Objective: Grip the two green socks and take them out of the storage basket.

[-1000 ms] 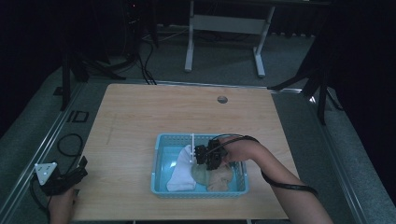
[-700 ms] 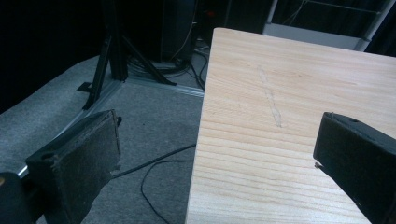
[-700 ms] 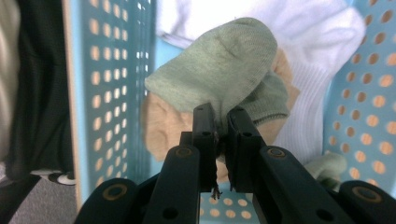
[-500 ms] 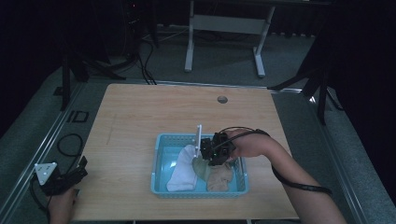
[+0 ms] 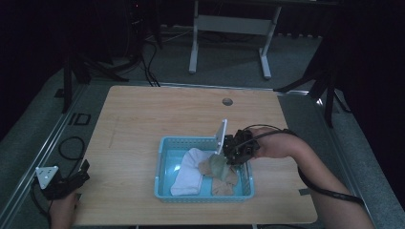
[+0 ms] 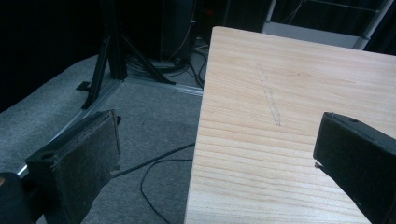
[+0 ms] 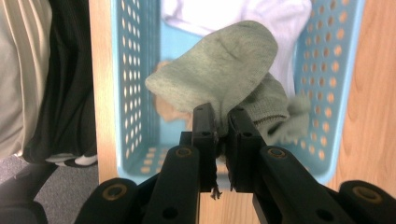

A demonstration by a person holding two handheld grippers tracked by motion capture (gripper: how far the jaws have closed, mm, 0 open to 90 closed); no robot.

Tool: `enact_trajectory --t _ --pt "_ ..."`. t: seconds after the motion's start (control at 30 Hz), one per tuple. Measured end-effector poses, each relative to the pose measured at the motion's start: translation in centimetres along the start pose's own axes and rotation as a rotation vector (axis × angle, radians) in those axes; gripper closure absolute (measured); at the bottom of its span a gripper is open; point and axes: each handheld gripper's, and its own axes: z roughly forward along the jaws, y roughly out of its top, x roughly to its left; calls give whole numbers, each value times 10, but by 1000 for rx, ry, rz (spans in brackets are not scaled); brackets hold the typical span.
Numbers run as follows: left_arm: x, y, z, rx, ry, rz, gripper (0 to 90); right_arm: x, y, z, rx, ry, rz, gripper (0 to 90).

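A light blue perforated basket (image 5: 163,169) sits on the wooden table (image 5: 157,114) near its front edge. In it lie a white sock (image 5: 188,171) and tan socks (image 5: 224,187). My right gripper (image 5: 223,157) is shut on a grey-green sock (image 5: 217,164) and holds it above the basket's right half. In the right gripper view the grey-green sock (image 7: 224,70) hangs from the closed jaws of the right gripper (image 7: 221,123) over the basket (image 7: 135,84). My left gripper (image 5: 71,179) is off the table's front left corner; its jaws stand wide apart with nothing between them, left gripper (image 6: 215,149).
A round hole (image 5: 227,101) is in the table near its far edge. A metal stand (image 5: 229,28) rises beyond the table. Cables (image 5: 71,145) lie on the grey floor at the left. The table edge (image 6: 201,140) runs between the left jaws.
My right gripper has lifted the grey-green sock up out of the basket and drawn it to the right. The left gripper has stayed put.
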Motion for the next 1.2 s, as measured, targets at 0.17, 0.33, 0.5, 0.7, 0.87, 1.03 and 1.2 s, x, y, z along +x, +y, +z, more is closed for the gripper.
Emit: enact_trajectory --t 0.17,0.33,0.5,0.7,0.87,1.03,1.2 --pt "0 0 0 0 2 1 7 3 -22 -10 -9 -5 25 831" --pt "0 0 0 1 3 0 7 8 -46 -19 -14 -7 67 831" --pt "0 0 0 3 5 -2 7 12 -69 -25 -21 -13 109 831" --pt "0 0 0 3 7 -2 7 17 -99 -24 -15 -3 164 831" --pt "0 0 1 6 6 -2 7 20 -124 -21 -8 -6 224 831" --pt "0 0 1 5 6 -2 7 20 -140 -10 27 -7 253 831" --pt "0 0 1 6 5 -3 7 19 -148 1 10 17 275 830"
